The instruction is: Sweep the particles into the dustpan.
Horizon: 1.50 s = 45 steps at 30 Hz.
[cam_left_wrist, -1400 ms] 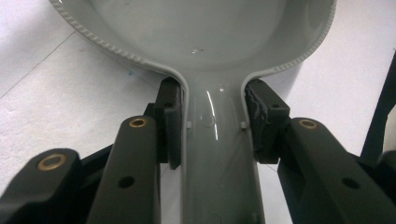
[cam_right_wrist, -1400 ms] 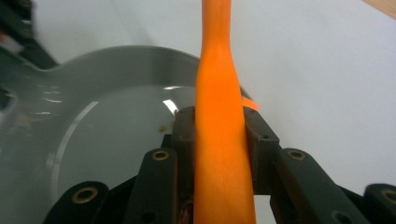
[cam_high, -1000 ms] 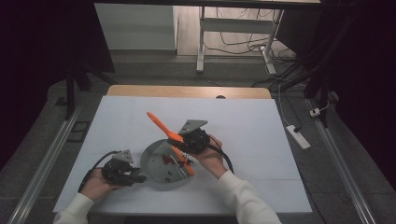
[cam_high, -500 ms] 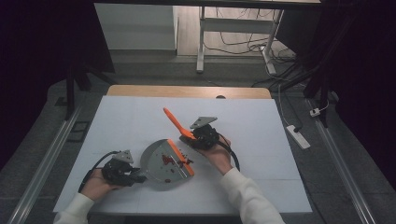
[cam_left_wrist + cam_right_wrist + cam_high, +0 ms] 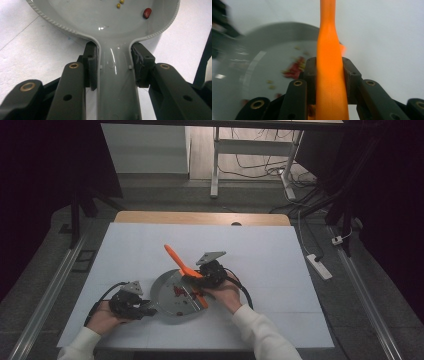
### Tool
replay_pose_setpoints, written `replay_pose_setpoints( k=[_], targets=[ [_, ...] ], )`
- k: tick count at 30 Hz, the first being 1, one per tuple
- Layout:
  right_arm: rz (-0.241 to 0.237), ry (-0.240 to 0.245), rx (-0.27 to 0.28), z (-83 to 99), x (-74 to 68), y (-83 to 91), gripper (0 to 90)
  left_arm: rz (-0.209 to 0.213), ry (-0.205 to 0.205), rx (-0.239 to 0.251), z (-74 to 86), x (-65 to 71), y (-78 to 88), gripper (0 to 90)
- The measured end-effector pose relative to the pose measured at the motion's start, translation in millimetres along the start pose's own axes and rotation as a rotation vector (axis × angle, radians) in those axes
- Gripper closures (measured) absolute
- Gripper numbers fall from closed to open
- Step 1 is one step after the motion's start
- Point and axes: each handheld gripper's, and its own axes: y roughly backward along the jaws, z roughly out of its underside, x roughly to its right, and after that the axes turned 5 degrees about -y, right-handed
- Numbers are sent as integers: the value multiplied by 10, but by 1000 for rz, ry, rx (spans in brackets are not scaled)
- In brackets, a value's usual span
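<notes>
1. The worktop [image 5: 260, 250] is covered with a white sheet, and the person's two forearms in white sleeves come in from its near edge.
2. A grey round dish with a handle, the grey pan [image 5: 172, 295], lies flat on the worktop near the person, between the two hands.
3. The left tongs [image 5: 113, 66] are closed on the handle of the grey pan; in the left gripper view both pads [image 5: 91, 62] press on the two sides of the handle, just below the bowl.
4. The right tongs [image 5: 329, 75] are closed on an orange spatula [image 5: 181, 266]. In the high view it is tilted, with one end up over the far rim of the pan and the other end low at the pan's right edge.
5. Small red and yellow beans [image 5: 178, 291] lie in the pan, most of them in one little heap near the middle.
</notes>
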Motion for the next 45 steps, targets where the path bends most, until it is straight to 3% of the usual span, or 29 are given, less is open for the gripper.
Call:
replay_pose_setpoints(
  k=[2,3,5,8,18,22,26,28,31,35,39,42,45],
  targets=[
    [-58,-9,27,-34,-61,20,697,0,-1,0,0,1,0,621],
    [-61,-2,36,-56,-98,40,696,0,-1,0,1,0,0,621],
    [-35,37,57,-94,-141,89,697,0,-2,-1,1,0,0,621],
    [6,47,80,-113,-109,166,696,0,-2,-1,1,0,0,621],
    [96,-36,80,-6,177,349,696,2,0,0,3,-1,-2,621],
    [145,-29,42,66,207,322,696,0,0,0,4,2,-1,621],
    [161,-38,-7,121,222,232,696,-1,0,0,5,4,-2,621],
    [152,-44,-23,147,210,185,696,1,0,0,5,3,-3,621],
    [97,-71,-14,155,175,155,696,1,0,0,6,3,-3,621],
    [77,-56,-17,153,76,127,696,0,0,0,6,5,-4,621],
    [34,-75,2,146,27,103,696,0,-1,-2,6,4,-7,620],
    [-61,-106,35,122,-4,100,696,2,1,-2,6,2,-9,621],
    [-60,-64,46,90,-63,115,696,-1,0,-2,6,4,-7,620]
  ],
)
